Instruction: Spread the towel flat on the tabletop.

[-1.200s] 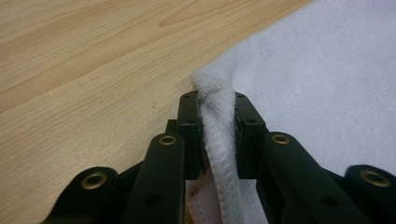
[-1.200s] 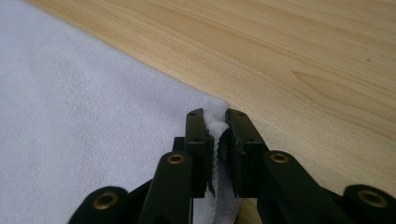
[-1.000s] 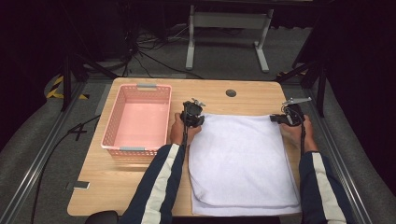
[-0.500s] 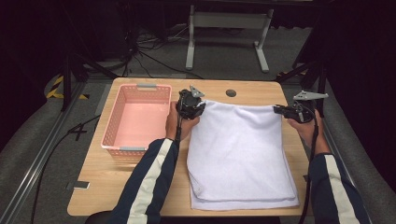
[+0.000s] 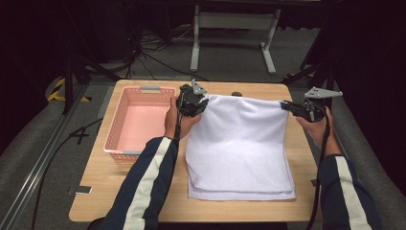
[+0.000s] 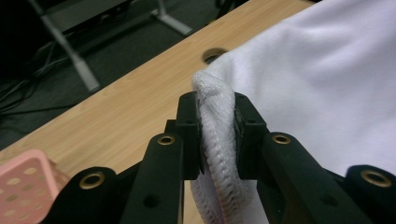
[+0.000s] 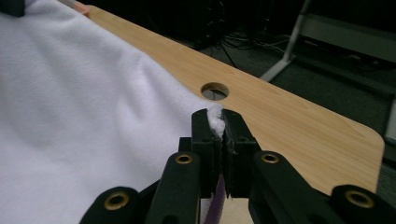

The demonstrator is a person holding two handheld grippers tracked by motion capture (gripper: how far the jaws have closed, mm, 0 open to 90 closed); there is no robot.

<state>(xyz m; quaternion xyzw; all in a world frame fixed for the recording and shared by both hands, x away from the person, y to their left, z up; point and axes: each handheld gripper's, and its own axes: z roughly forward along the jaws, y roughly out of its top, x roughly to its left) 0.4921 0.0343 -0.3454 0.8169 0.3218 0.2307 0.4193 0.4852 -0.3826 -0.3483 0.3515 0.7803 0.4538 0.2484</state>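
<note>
towel: far edge lifted off desk, near edge lying at 6 o'clock | left gripper fingers clamp far-left corner | right gripper fingers pinch far-right corner | held edge runs 9-to-3 between them

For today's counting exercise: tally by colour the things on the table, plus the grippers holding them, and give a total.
White towel: 1
Pink basket: 1
Black grippers: 2, the left gripper and the right gripper, each clamped on a far corner of the towel
Total: 4
</note>
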